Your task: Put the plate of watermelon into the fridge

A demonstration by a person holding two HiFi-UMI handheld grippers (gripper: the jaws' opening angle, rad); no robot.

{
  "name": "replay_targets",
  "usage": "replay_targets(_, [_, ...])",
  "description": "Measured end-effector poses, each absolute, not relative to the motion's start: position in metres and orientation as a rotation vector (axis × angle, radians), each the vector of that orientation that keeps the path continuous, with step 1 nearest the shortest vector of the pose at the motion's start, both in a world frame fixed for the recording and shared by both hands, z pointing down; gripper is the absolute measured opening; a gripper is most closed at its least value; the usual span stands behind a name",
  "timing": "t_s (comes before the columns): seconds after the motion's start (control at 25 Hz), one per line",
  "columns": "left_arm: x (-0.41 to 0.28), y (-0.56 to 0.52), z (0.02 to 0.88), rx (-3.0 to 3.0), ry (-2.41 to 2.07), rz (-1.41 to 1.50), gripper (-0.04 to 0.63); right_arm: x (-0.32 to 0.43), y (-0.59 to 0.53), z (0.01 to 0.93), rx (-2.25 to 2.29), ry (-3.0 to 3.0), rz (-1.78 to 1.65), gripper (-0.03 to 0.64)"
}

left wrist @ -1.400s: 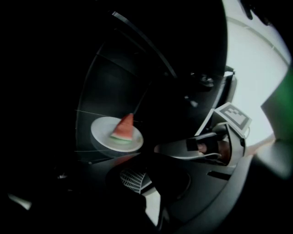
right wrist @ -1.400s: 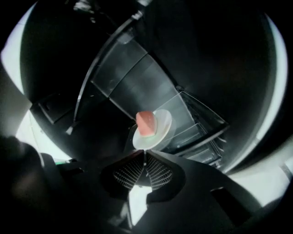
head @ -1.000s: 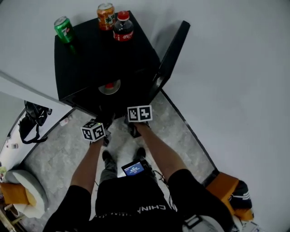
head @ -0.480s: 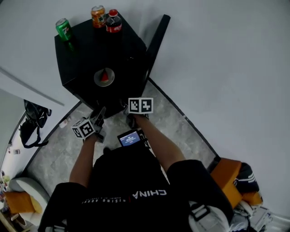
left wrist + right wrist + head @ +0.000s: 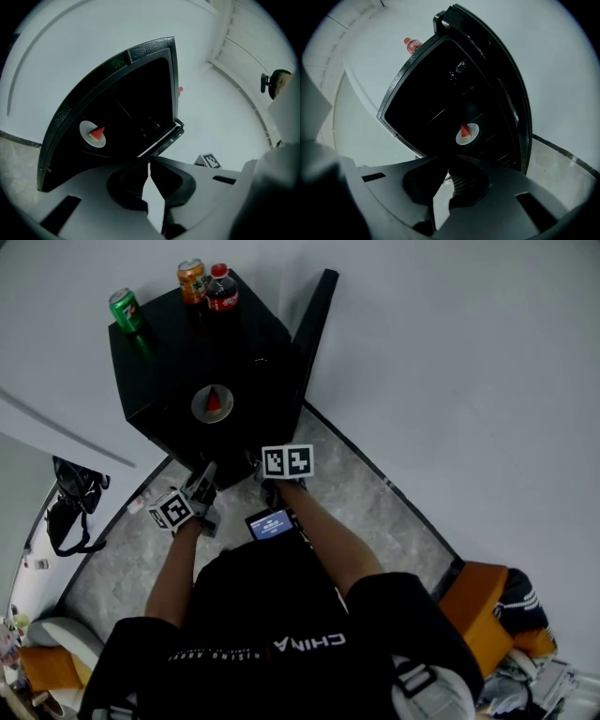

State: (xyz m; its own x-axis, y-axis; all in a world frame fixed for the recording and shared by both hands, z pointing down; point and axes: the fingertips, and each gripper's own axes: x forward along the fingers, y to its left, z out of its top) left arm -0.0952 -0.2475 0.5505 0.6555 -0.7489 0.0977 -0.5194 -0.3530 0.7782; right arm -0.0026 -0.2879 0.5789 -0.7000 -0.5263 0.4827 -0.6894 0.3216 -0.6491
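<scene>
A white plate with a red watermelon wedge (image 5: pixel 213 404) lies on a shelf inside the black mini fridge (image 5: pixel 187 343), whose door (image 5: pixel 314 320) stands open to the right. The plate also shows in the left gripper view (image 5: pixel 92 134) and the right gripper view (image 5: pixel 467 133). My left gripper (image 5: pixel 203 482) hovers in front of the fridge opening, jaws shut and empty (image 5: pixel 149 162). My right gripper (image 5: pixel 265 486) hangs beside it, also shut with nothing between its jaws (image 5: pixel 447 169). Both are well clear of the plate.
On the fridge top stand a green can (image 5: pixel 125 309), an orange can (image 5: pixel 191 280) and a cola bottle (image 5: pixel 221 289). A black bag (image 5: pixel 75 507) lies on the grey floor at the left. An orange object (image 5: pixel 478 615) sits at the right by the white wall.
Both grippers have drawn back and up from the fridge opening. The plate stays on the shelf inside. The head view has pulled away and higher.
</scene>
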Motion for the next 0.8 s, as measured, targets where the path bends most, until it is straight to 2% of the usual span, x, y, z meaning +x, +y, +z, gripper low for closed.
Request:
replay_targets(0.16, [-0.086,-0.240,0.556,2.005,-0.989,-0.334,0.020,0.013,-0.281,0.584,1.115,-2.398,1.374,0.020])
replay_targets(0.28, [-0.076,-0.232,0.562,1.964,-1.006,-0.300,0.109,0.026,-0.276,0.584,1.099,-2.416,1.411,0.021])
replay_targets(0.36, [-0.063,-0.227,0.562,1.959,-0.995,-0.291,0.133,0.035,-0.272,0.584,1.079,-2.431,1.438,0.021])
replay_targets(0.6, [-0.027,-0.201,0.566,1.857,-0.975,-0.368,0.127,0.059,-0.258,0.591,0.997,-2.444,1.508,0.021])
replay_targets(0.8, [-0.009,-0.167,0.575,1.791,-0.971,-0.448,0.061,0.073,-0.244,0.605,0.962,-2.427,1.512,0.021])
